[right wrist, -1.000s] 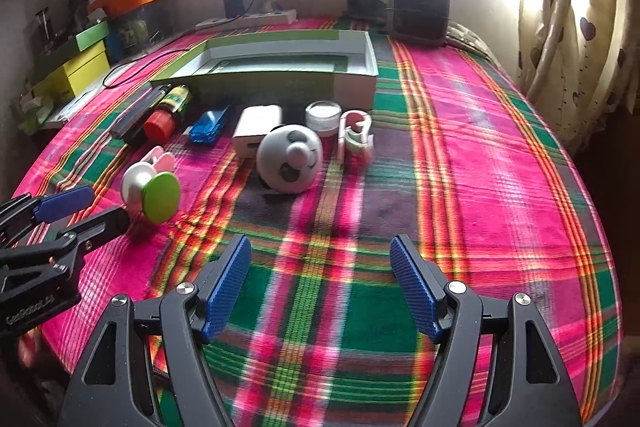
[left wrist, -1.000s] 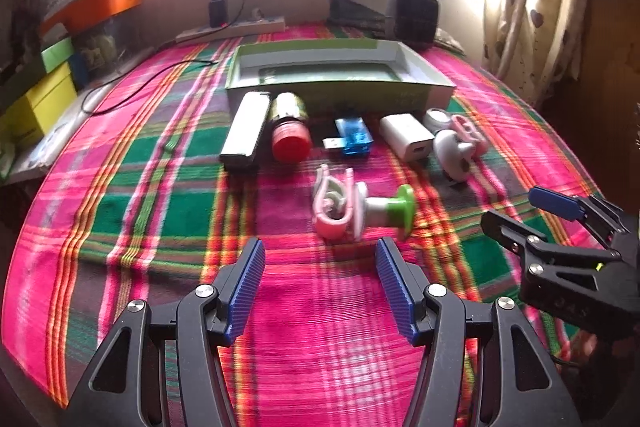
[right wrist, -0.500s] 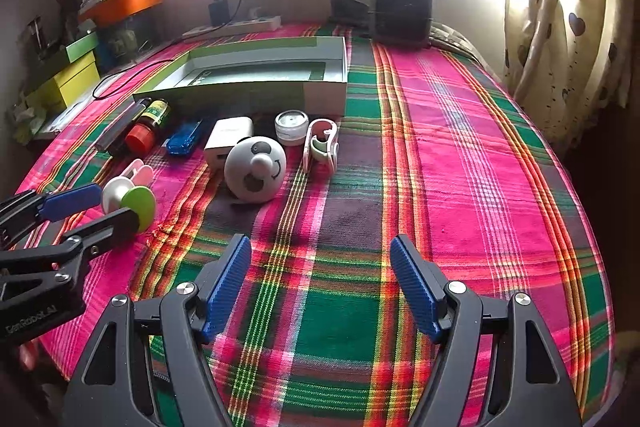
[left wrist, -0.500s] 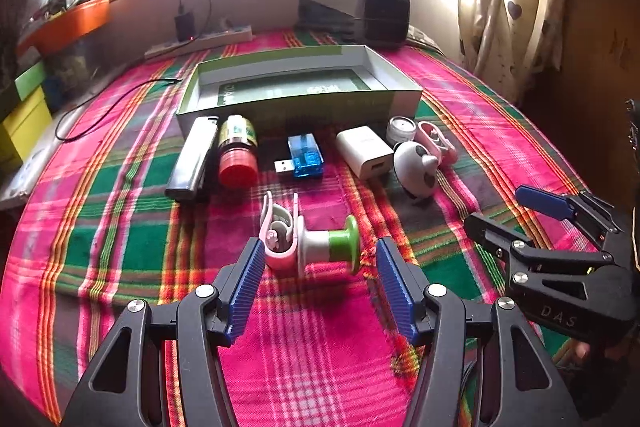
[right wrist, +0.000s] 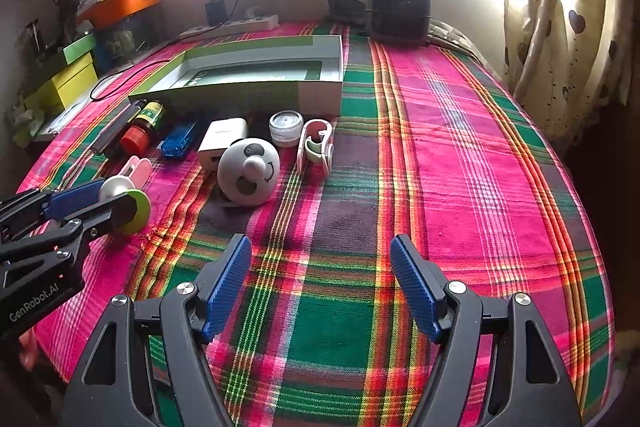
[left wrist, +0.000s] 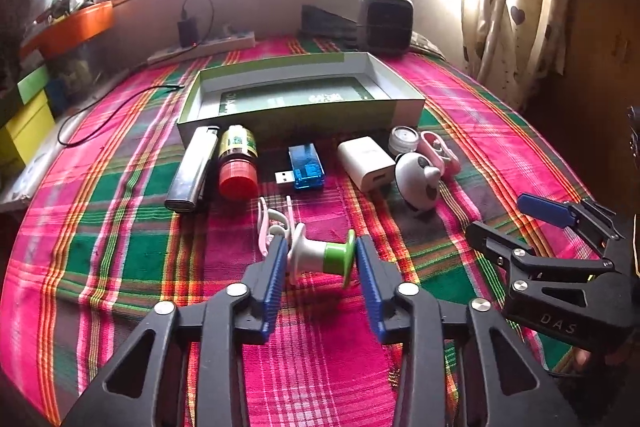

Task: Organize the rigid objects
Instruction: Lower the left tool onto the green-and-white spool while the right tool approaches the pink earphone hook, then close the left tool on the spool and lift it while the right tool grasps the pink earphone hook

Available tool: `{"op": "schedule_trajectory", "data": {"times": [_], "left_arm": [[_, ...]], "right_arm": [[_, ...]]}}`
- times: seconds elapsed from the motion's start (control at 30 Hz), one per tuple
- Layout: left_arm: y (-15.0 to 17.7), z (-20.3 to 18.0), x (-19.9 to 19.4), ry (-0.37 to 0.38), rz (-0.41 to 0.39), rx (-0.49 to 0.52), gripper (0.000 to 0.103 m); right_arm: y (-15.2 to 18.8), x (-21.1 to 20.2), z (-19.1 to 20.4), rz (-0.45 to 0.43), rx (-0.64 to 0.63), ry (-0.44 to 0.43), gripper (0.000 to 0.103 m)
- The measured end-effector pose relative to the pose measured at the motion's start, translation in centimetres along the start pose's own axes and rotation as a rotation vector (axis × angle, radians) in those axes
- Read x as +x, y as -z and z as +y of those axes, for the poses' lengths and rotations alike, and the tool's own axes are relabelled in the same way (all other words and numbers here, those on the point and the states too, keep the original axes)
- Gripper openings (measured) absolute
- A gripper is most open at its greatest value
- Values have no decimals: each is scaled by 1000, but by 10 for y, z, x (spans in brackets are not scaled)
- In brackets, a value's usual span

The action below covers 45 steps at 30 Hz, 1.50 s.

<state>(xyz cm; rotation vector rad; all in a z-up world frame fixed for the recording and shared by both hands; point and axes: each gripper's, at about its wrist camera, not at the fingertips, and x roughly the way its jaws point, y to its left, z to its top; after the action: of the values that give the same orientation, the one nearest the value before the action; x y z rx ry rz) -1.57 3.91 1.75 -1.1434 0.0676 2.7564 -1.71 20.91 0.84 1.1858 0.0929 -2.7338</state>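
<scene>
A white and green spool-shaped toy (left wrist: 320,255) with a pink clip lies on the plaid cloth. My left gripper (left wrist: 320,263) has closed on its two ends; it also shows in the right wrist view (right wrist: 80,203). Behind it lie a silver lighter (left wrist: 192,167), a red-capped bottle (left wrist: 238,163), a blue USB stick (left wrist: 306,169), a white charger (left wrist: 366,161), a small jar (left wrist: 404,139), a panda-face ball (right wrist: 248,171) and a pink clip (right wrist: 316,145). The open green box (left wrist: 300,115) stands behind them. My right gripper (right wrist: 320,283) is open and empty over bare cloth.
A black speaker (right wrist: 400,9) and a power strip (right wrist: 228,27) stand at the far edge by the wall. Yellow and green boxes (right wrist: 68,75) and an orange tray (right wrist: 120,3) are at the left. A curtain (right wrist: 560,19) hangs at the right.
My left gripper moved forward to the spool toy and its jaws closed in on the toy's ends. The right gripper stayed open and shifted slightly.
</scene>
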Motion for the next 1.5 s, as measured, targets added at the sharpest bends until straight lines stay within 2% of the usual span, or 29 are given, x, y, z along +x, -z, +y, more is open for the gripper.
{"op": "schedule_trajectory", "data": {"times": [0.6, 0.77, 1.03, 1.33, 1.5], "left_arm": [[4, 24, -21, 24, -34, -49, 32], [6, 36, -30, 23, -57, -73, 32], [12, 67, -35, -26, -64, -124, 32], [18, 99, -27, -78, -38, -170, 32], [21, 114, -25, -95, -36, -189, 32]], "right_arm": [[-7, -3, 19, -3, -24, -12, 72], [-13, -3, 29, -10, -23, -47, 72], [-19, 4, 53, -2, -36, -143, 72], [-26, 20, 91, 35, -54, -244, 72], [-29, 29, 108, 61, -45, -265, 72]]}}
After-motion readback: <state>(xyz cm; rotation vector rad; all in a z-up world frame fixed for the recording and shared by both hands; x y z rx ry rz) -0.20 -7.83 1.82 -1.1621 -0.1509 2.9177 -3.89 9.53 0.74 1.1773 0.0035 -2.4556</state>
